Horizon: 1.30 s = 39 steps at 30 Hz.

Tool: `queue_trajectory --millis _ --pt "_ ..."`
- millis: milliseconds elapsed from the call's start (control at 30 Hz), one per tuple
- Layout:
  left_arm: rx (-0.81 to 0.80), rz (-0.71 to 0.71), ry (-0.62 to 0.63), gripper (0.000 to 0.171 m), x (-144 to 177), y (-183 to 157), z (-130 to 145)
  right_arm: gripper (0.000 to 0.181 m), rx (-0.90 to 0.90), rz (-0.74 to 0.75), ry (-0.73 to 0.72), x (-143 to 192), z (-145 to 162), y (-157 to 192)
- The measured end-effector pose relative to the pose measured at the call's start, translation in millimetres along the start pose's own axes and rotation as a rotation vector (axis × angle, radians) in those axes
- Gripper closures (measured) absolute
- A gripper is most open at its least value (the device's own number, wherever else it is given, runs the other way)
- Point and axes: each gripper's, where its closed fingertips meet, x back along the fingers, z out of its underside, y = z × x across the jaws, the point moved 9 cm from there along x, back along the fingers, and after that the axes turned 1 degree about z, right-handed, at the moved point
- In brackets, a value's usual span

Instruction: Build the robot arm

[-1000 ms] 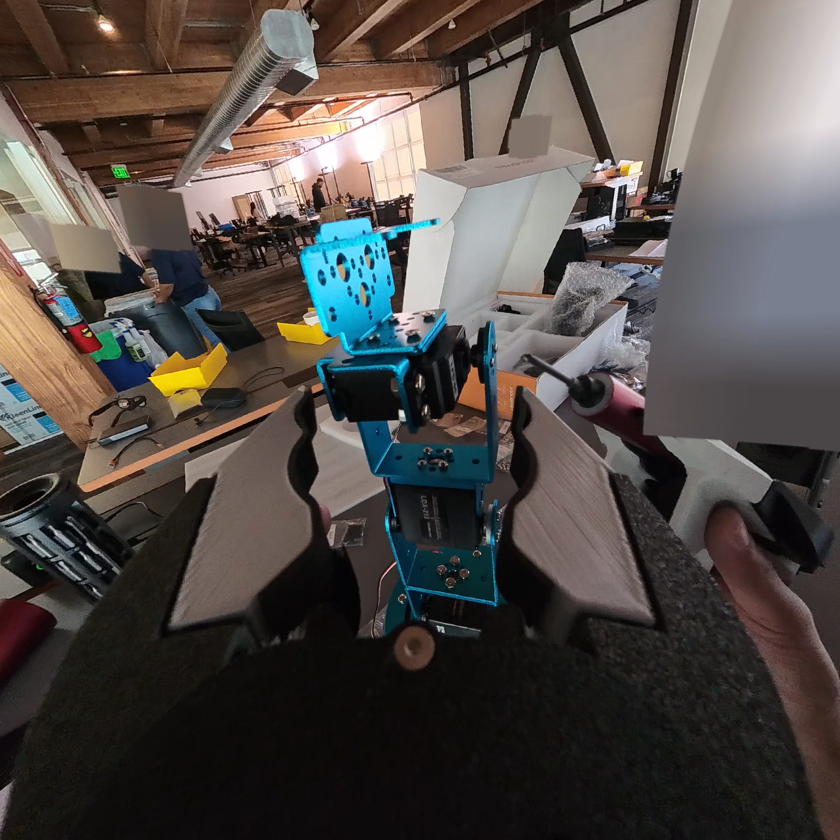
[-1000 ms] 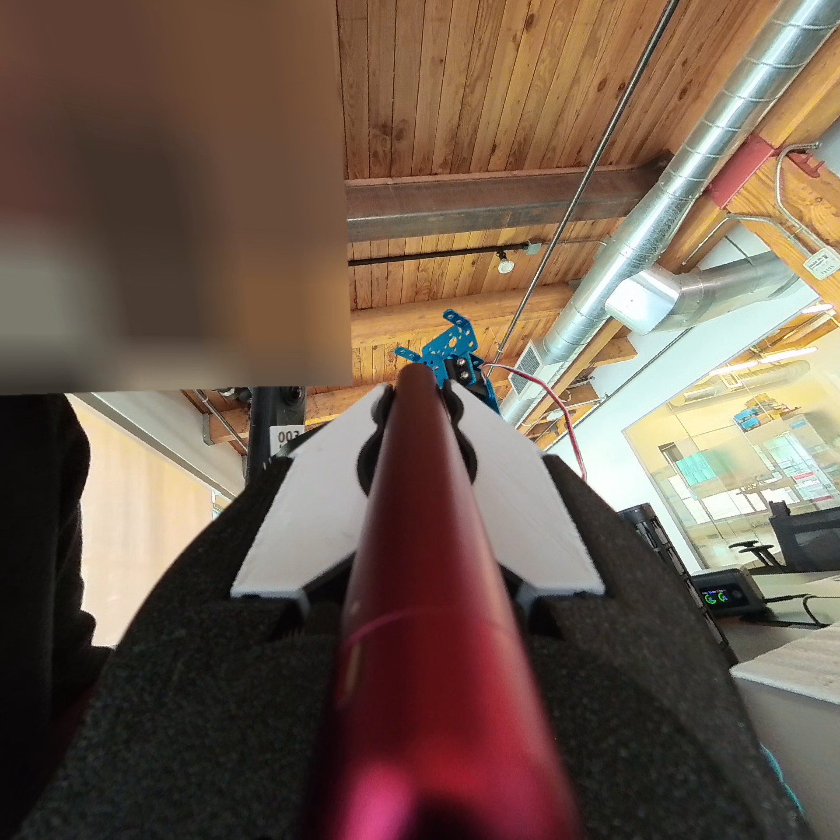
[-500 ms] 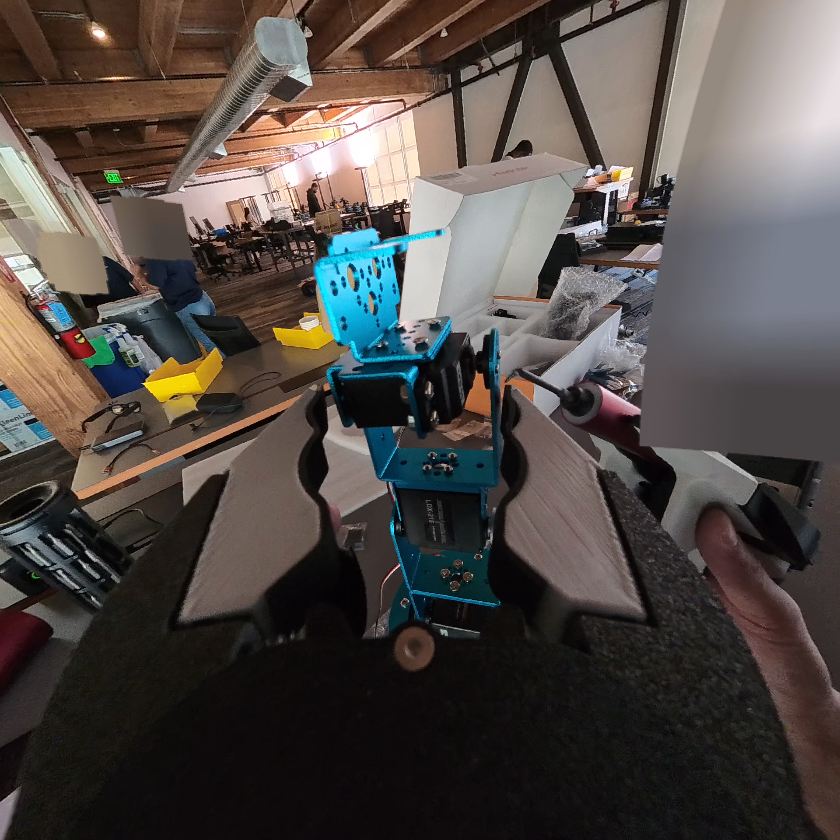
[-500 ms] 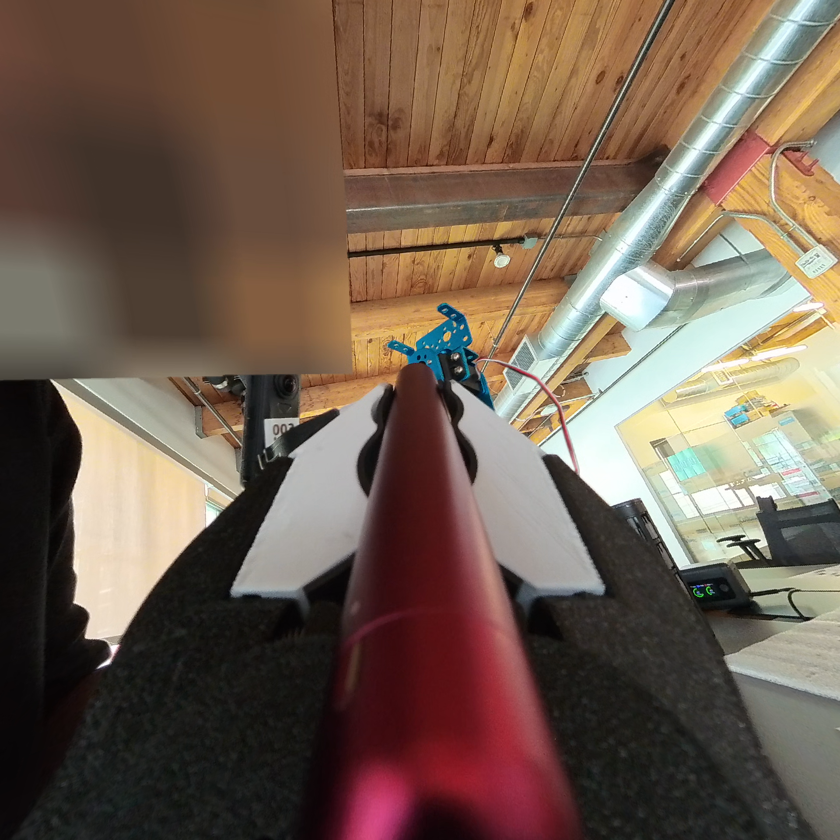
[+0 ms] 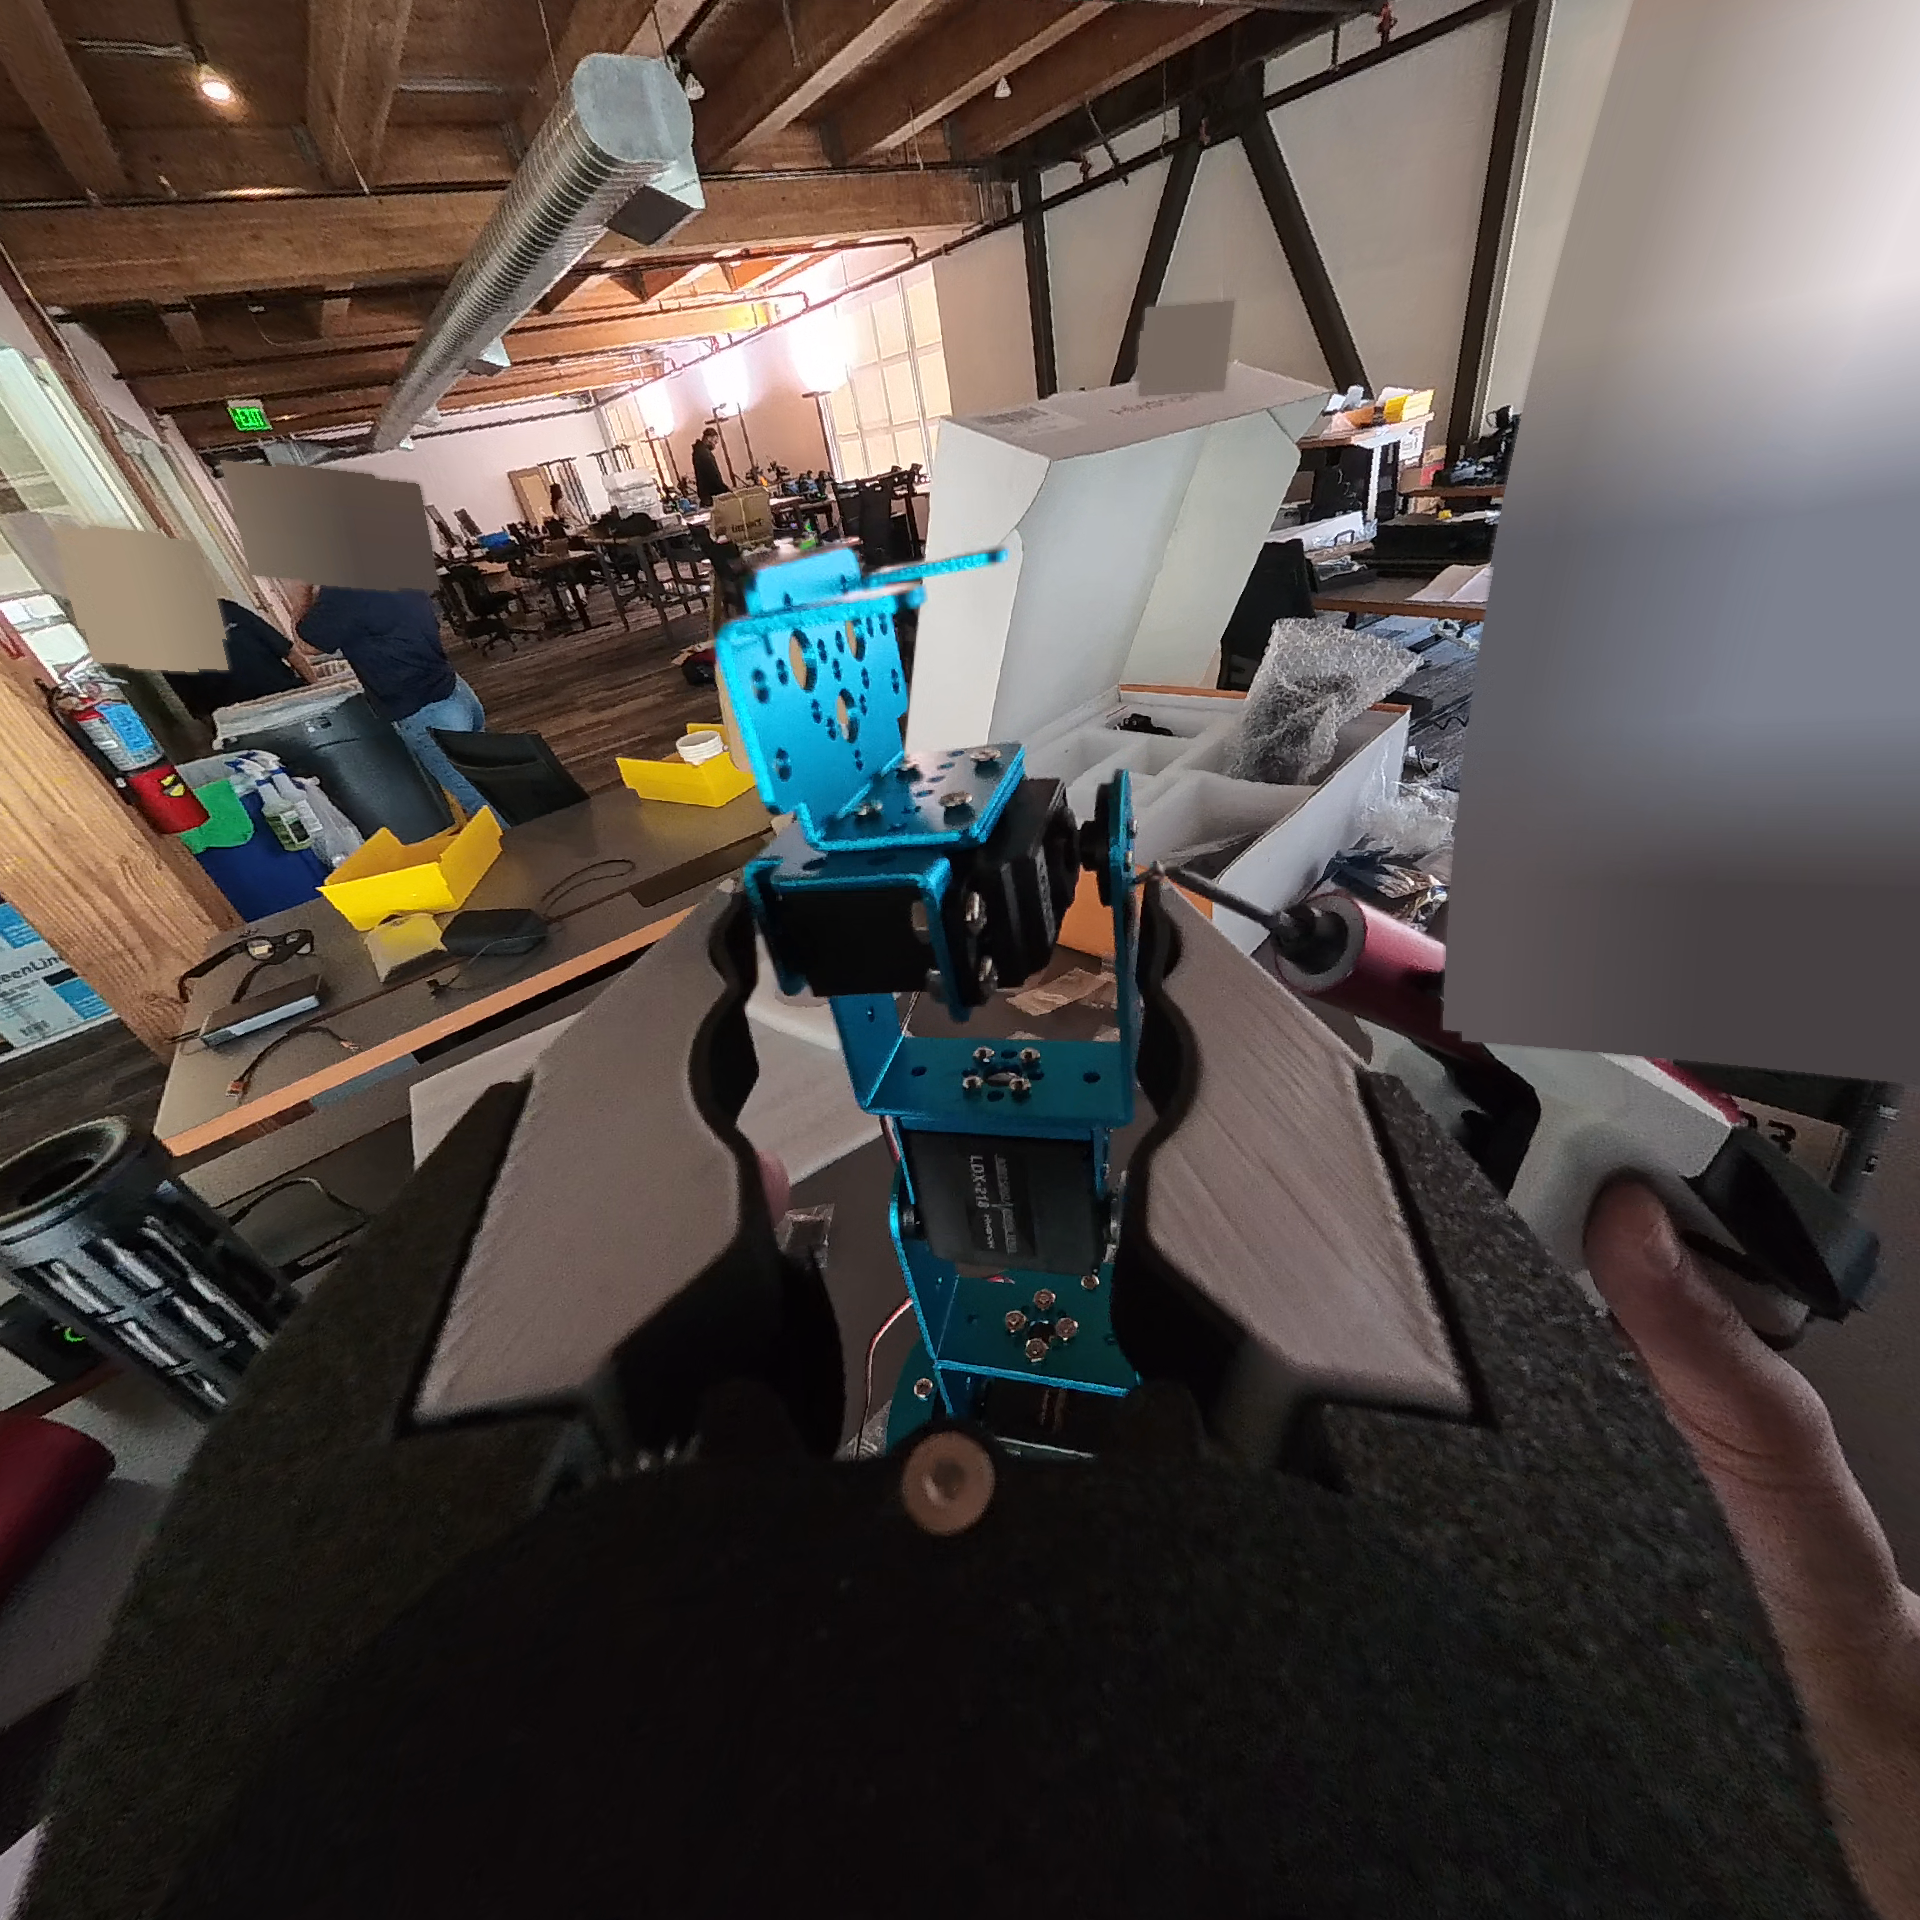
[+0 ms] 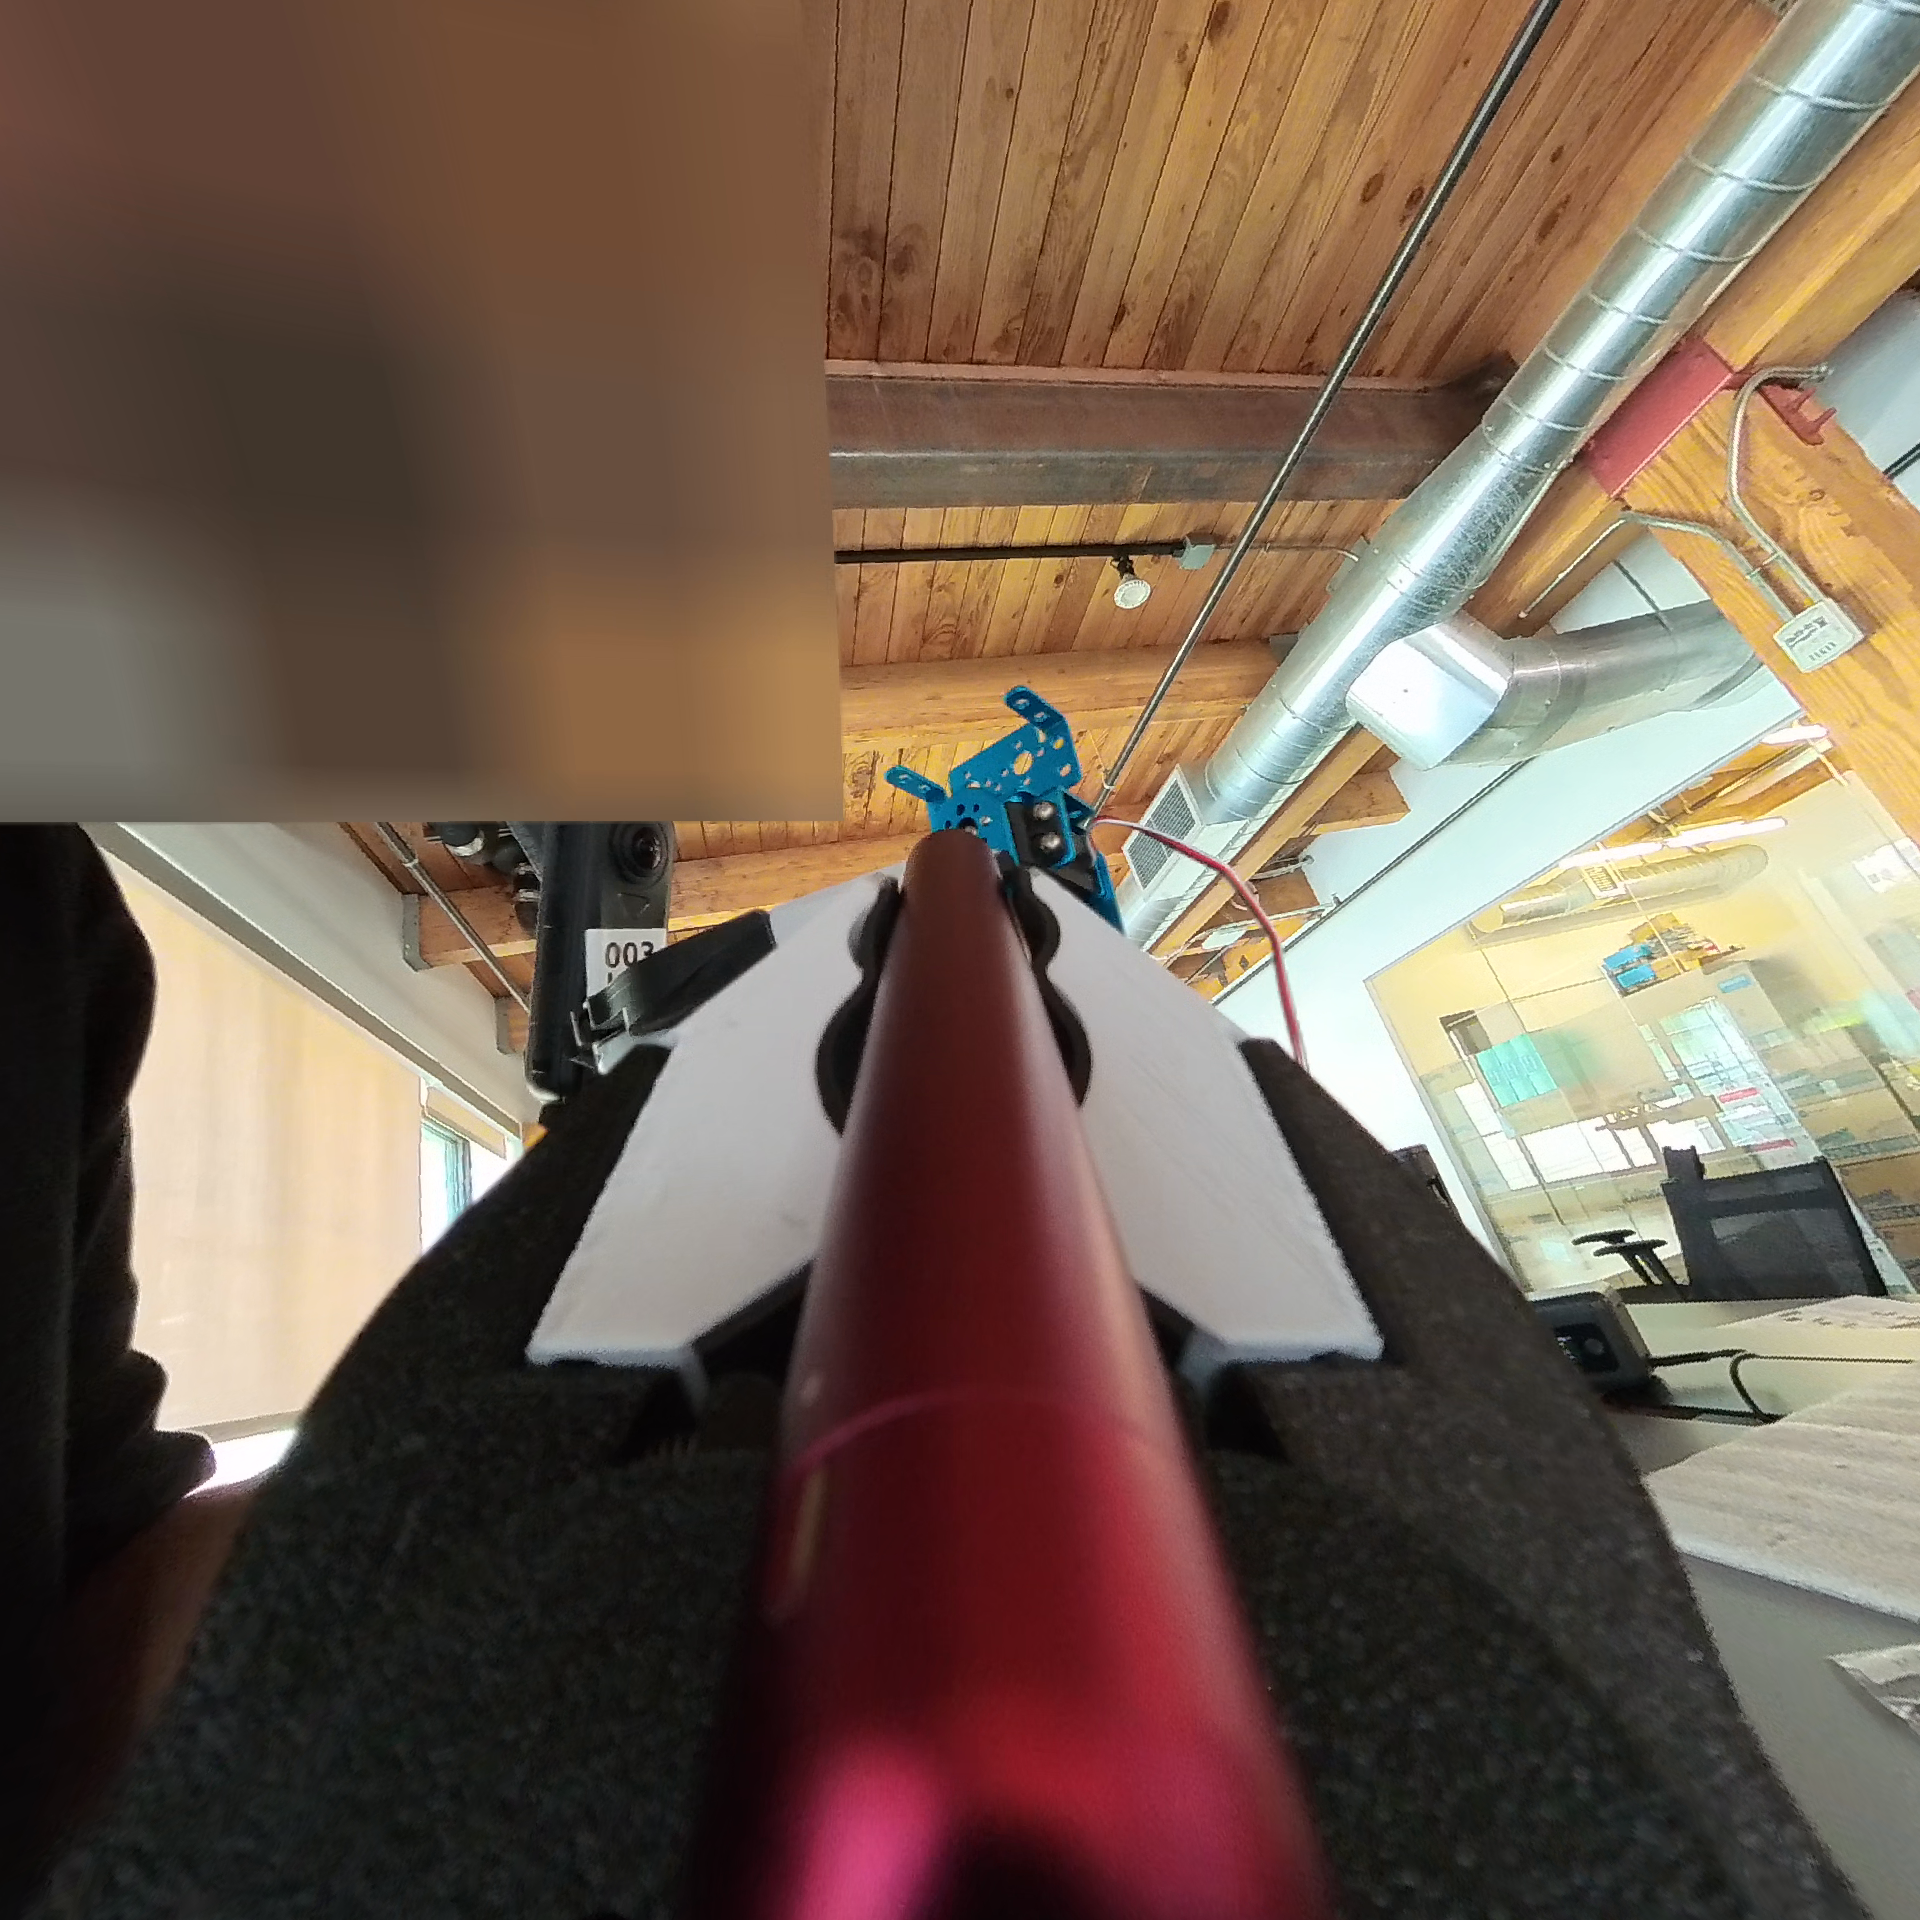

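Observation:
My left gripper (image 5: 940, 914) is shut on a blue metal bracket assembly (image 5: 997, 1081) with black servos and holds it upright between its fingertips. My right gripper (image 6: 951, 894) is shut on a red screwdriver (image 6: 966, 1247) that runs forward along its white fingers (image 6: 707, 1143). In the left wrist view the screwdriver (image 5: 1371, 956) comes in from the right, and its thin dark bit meets the right side plate of the assembly near the upper servo. In the right wrist view the blue assembly (image 6: 1018, 779) shows just past the screwdriver's end, with a red wire trailing off it.
An open white box (image 5: 1091, 520) with foam compartments and bubble wrap (image 5: 1309, 686) stands behind the assembly. Yellow bins (image 5: 405, 868) lie on a brown table (image 5: 582, 862) at the left. A black cylindrical device (image 5: 114, 1247) stands at the near left. A hand (image 5: 1714, 1455) grips the right gripper.
The screwdriver's bit has moved left until it meets the assembly's right side plate. The left gripper has shifted slightly with the assembly still in it.

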Motion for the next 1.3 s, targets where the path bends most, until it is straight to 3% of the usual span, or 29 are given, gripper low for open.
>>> queue_trajectory --millis 467,967,1300 --pt "-0.032 0.009 0.005 0.100 0 -1 3 0.160 0.019 0.025 0.019 3 -5 1" --pt "-0.119 0.003 0.004 0.098 3 0 1 0.159 0.191 0.041 0.305 -7 -37 8" --pt "-0.136 0.006 0.008 0.098 3 0 2 0.159 0.193 0.037 0.326 -6 -38 6"
